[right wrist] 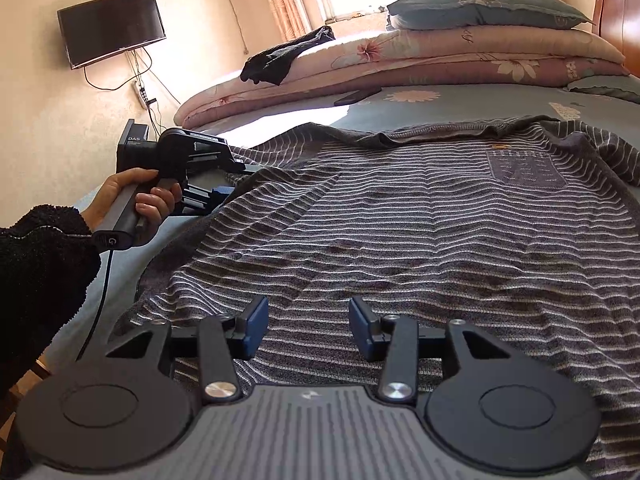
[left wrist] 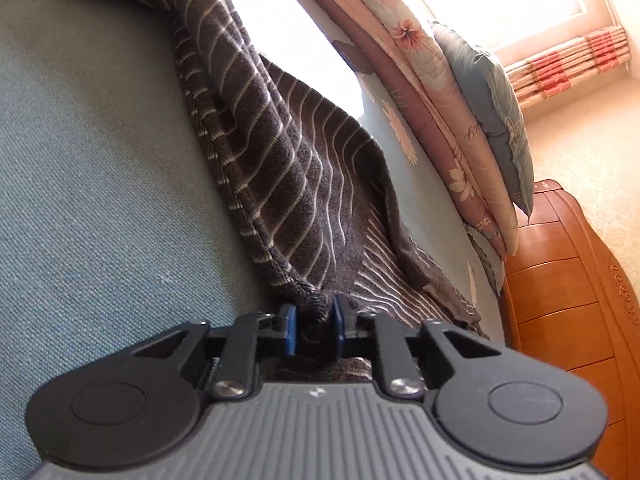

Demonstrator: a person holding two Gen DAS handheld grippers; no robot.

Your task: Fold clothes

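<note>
The left gripper (left wrist: 316, 314) is clamped on a bunched edge of the grey striped sweater (left wrist: 280, 168), its blue pads (left wrist: 291, 328) pressing the knit from both sides, and the cloth rises from that pinch in a draped fold across the blue-grey bedsheet (left wrist: 88, 184). In the right wrist view the same tool sits at the sweater's left edge, held by a hand (right wrist: 140, 196) that comes out of a dark fleecy sleeve (right wrist: 40, 264), with a cable (right wrist: 105, 280) hanging from the handle. The right gripper (right wrist: 308, 322) hovers low over the sweater's near hem with its jaws partly open and nothing caught between them; striped knit shows through the gap. The sweater lies spread across the bed, chest pocket (right wrist: 524, 172) toward the far side, one sleeve trailing off to the right. Beyond it a folded floral quilt (right wrist: 420, 60) is stacked with a blue-green pillow (right wrist: 480, 6) on top and a dark garment (right wrist: 280, 60) draped over its left end. A television (right wrist: 110, 26) hangs on the wall at left, and a wooden bed frame (left wrist: 560, 280) shows in the left wrist view.
</note>
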